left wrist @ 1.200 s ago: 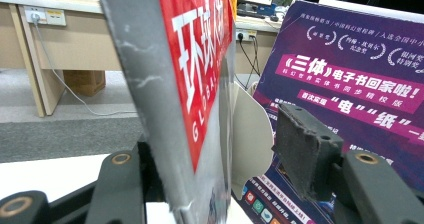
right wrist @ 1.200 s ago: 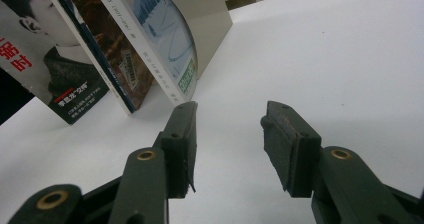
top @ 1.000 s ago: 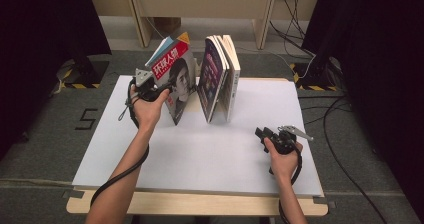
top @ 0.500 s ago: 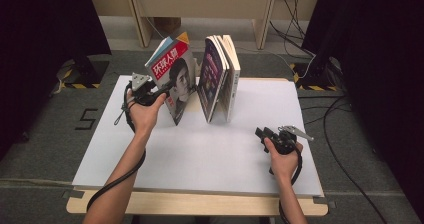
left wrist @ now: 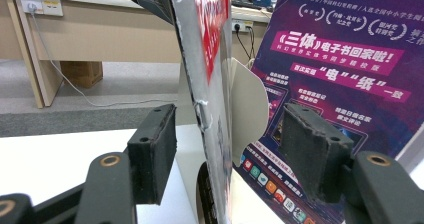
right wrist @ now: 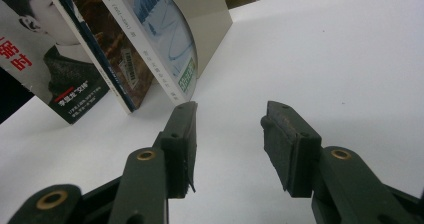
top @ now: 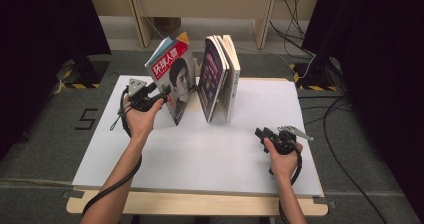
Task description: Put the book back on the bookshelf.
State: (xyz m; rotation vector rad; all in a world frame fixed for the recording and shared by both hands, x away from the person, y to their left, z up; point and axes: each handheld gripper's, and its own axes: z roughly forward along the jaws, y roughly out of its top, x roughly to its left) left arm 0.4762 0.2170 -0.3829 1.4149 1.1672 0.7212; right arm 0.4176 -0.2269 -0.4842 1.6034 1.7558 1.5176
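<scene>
L gripper sits at the near edge of the leaning magazine, which stands on the white table left of the upright book group. In the left gripper view the jaws have just been opening; the pads stand wide, clear of the cover on both sides, with the magazine edge between them, nothing gripped. Magazine's long axis runs up and away from the gripper, top tilted left. R gripper rests well apart at the table's right, jaws part-open, empty. L hand is far nearer. Judgement: any re-grip or pull-back runs along that edge.
</scene>
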